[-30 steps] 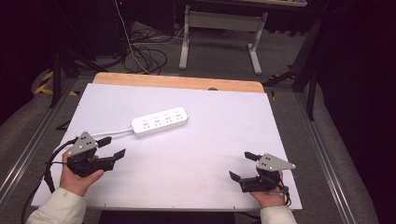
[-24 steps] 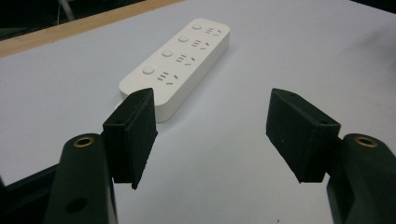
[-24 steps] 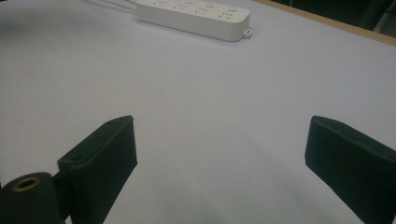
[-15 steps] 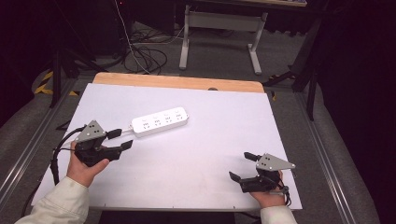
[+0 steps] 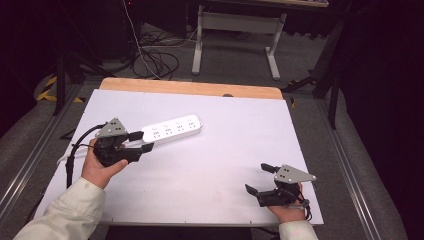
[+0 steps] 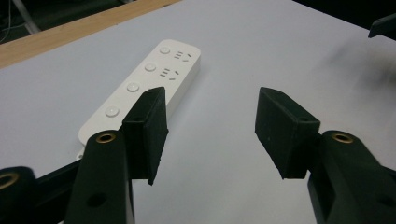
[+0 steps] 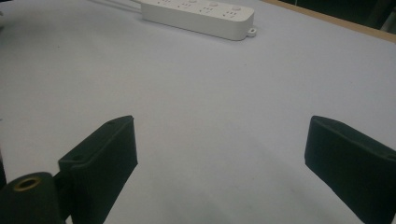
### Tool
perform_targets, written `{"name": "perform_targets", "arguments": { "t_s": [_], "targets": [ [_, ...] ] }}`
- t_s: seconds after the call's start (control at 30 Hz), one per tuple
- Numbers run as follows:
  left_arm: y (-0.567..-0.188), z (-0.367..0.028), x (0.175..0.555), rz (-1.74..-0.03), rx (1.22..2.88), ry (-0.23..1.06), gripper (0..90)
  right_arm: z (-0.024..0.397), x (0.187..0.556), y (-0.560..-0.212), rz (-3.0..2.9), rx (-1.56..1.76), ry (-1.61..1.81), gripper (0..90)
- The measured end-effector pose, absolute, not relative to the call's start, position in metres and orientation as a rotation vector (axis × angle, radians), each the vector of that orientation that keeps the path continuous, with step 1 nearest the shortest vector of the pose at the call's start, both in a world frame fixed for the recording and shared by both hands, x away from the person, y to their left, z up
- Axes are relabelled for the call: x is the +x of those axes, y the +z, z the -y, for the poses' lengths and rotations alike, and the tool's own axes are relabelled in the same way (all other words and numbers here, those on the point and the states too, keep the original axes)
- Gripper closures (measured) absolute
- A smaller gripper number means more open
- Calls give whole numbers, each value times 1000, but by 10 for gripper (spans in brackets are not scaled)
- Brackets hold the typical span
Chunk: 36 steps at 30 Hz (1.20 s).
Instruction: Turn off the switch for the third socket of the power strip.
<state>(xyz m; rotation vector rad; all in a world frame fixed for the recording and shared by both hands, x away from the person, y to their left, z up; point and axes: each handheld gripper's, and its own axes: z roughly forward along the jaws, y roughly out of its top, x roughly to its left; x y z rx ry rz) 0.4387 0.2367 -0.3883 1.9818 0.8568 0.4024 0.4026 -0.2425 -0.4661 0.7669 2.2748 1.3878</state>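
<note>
A white power strip point(image 5: 172, 129) lies flat on the white table top point(image 5: 220, 150), left of centre, with its cord running off to the left. My left gripper point(image 5: 141, 141) is open at the strip's near left end, one jaw beside the strip's corner, nothing between the jaws. In the left gripper view the power strip point(image 6: 144, 86) stretches away behind the left jaw, and the left gripper point(image 6: 210, 126) holds only bare table. My right gripper point(image 5: 256, 178) rests open near the front right edge. In the right gripper view the power strip point(image 7: 198, 15) lies far off, and the right gripper point(image 7: 219, 154) is empty.
A wooden strip point(image 5: 190, 88) edges the table's far side. Beyond it, cables point(image 5: 155, 55) lie on the floor by a metal stand point(image 5: 235, 35). Metal rails run along both sides of the table.
My left gripper has moved forward and to the right, up to the near end of the power strip. The right gripper has stayed where it was.
</note>
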Motion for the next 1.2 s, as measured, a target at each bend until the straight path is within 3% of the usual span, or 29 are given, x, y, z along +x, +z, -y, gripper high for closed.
{"name": "perform_targets", "arguments": {
  "t_s": [0.73,0.87,1.0,1.2],
  "targets": [
    [-383,-193,472,-822,2043,412,555,244,403,-467,-2282,755,1393,93],
    [-384,-185,477,-813,2049,348,576,244,403,-467,-2283,757,1394,93],
    [-388,-184,485,-818,2037,291,619,244,403,-467,-2282,752,1397,93],
    [-395,-183,496,-831,2011,312,720,244,403,-467,-2287,748,1392,93]
  ]
}}
